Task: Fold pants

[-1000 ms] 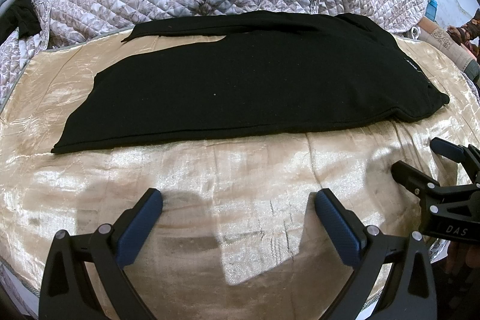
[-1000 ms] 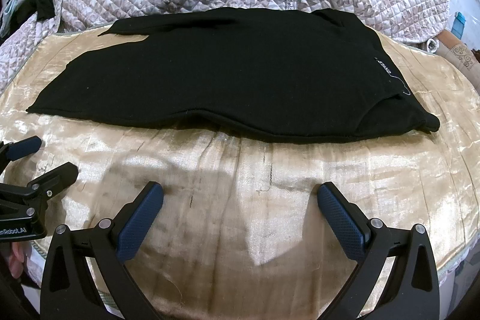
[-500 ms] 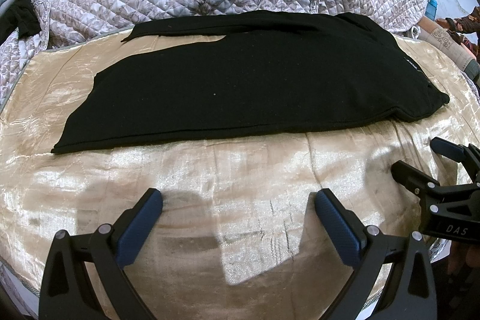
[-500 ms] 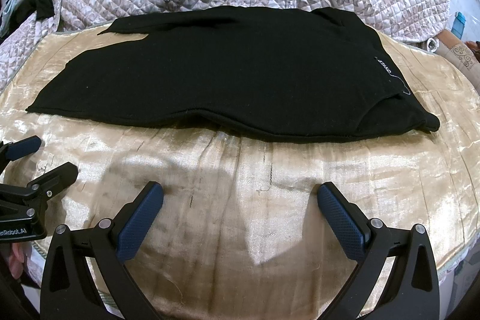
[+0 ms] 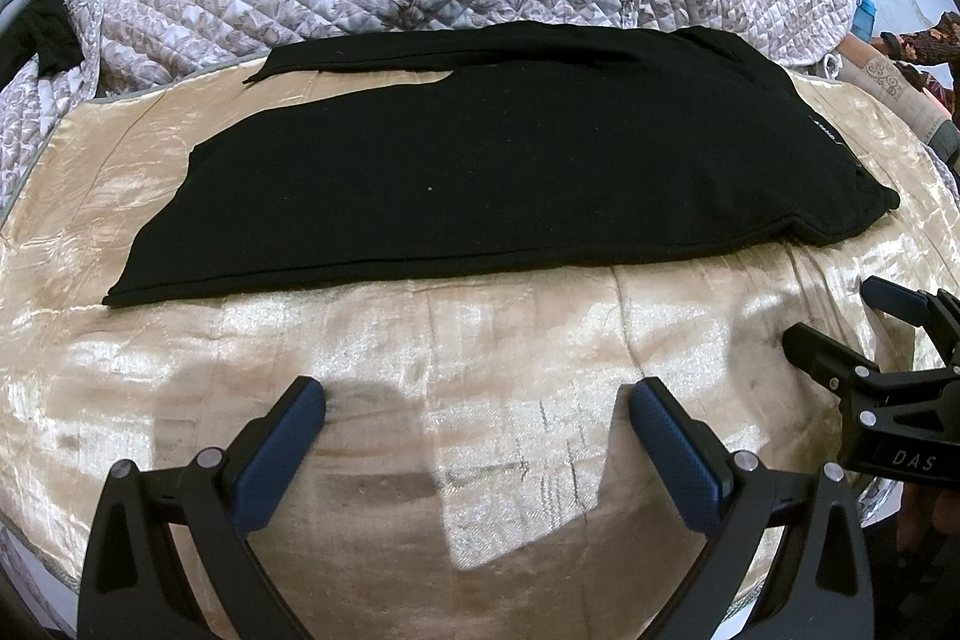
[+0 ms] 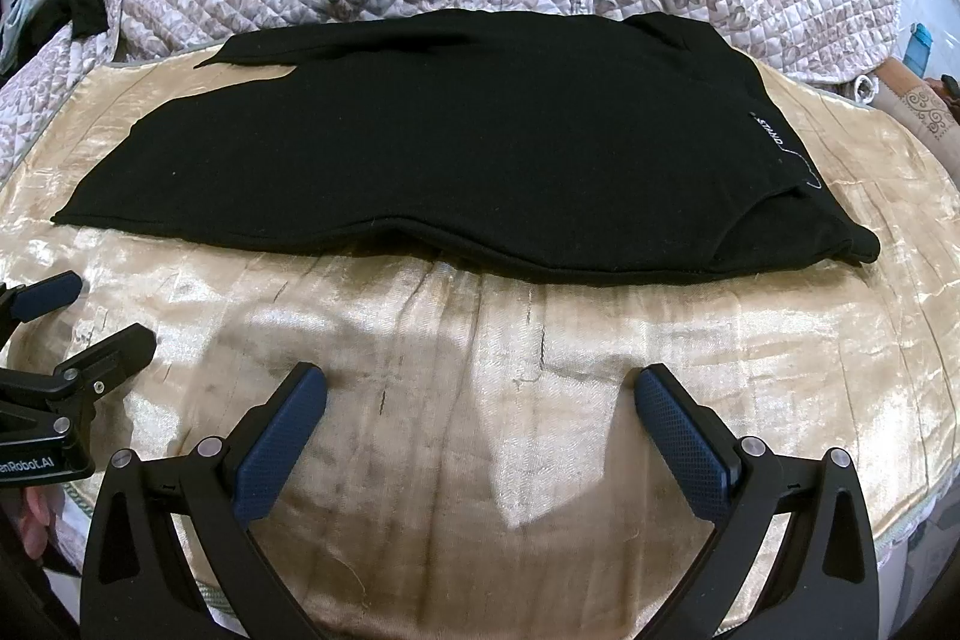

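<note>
Above the gold cover [image 5: 372, 370], both hand-held grippers [image 5: 474, 400] [image 6: 480, 394] stay spread apart, seemingly unmoved, black pants [image 6: 450, 148] untouched.

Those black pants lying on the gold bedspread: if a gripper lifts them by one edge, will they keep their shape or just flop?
The black pants would probably flop: they lie limp, following the gold bedspread, with a wavy near hem. The soft knit likely drapes and sags between grip points. On that shiny fabric, they may slide when pushed.

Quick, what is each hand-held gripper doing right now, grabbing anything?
Left hand-held gripper: open, holding nothing, short of the black pants.
Right hand-held gripper: open, holding nothing.
</note>
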Action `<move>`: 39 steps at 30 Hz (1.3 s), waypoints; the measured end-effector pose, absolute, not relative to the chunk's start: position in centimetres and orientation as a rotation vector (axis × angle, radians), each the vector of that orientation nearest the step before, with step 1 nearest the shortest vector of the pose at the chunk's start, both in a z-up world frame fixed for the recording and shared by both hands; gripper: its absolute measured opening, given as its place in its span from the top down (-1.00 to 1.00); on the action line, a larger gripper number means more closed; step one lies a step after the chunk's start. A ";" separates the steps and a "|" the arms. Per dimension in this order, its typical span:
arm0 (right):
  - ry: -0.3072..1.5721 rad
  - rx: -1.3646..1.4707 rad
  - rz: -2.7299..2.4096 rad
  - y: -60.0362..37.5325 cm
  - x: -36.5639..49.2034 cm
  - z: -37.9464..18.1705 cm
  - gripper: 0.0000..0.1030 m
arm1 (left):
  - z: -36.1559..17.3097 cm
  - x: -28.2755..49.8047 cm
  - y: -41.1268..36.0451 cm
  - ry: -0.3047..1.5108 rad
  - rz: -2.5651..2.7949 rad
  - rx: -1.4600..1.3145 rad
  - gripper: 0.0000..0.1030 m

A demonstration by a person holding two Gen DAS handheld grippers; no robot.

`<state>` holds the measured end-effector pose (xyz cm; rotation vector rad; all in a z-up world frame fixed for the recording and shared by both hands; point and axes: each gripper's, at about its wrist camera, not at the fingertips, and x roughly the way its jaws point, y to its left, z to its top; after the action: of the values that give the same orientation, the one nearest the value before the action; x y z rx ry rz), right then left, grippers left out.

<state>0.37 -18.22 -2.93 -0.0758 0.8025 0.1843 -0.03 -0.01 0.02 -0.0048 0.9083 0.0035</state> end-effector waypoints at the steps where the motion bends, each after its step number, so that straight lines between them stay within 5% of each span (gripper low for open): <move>1: 0.803 -0.076 0.184 -18.2 0.4 -2.9 -1.00 | 0.0 0.0 0.0 0.908 0.004 -0.005 -1.00; 39: 0.783 -0.045 0.160 -19.1 0.2 -2.5 -0.99 | 0.6 0.2 -0.1 0.921 -0.013 -0.011 -1.00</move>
<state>0.19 -19.15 -2.46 -0.0455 0.7832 0.1597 0.20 -0.06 0.60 -0.0113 0.9210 -0.0126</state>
